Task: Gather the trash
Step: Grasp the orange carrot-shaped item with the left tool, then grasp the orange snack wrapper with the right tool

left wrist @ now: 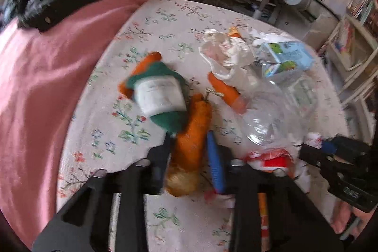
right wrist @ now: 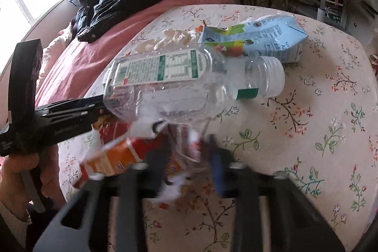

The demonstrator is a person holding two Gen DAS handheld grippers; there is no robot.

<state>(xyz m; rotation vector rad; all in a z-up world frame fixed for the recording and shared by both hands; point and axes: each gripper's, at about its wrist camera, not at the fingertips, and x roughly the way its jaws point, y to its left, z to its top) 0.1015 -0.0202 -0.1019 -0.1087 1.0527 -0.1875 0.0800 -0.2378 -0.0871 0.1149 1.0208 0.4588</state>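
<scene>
Left gripper (left wrist: 189, 152) is sitting low over the floral tablecloth (left wrist: 165, 20), jaws drawn in narrow around the orange plush toy (left wrist: 193, 134), pads looking pressed on its body; the toy is no trash, so a wrong pick is the risk here.

Right gripper (right wrist: 189, 157) is closing narrow on a crumpled red-and-white wrapper (right wrist: 186, 141); view blurred, so grip depth is hard to judge; a thin pinch could be letting it slip.

Clear plastic bottle (right wrist: 179, 86) is lying on its side touching the wrapper pile; lifting could be rolling it toward the table edge.

Blue juice carton (right wrist: 259, 39) and white crumpled plastic (left wrist: 224, 49) are lying just behind the bottle; the two grippers are working near each other, a collision being possible.
</scene>
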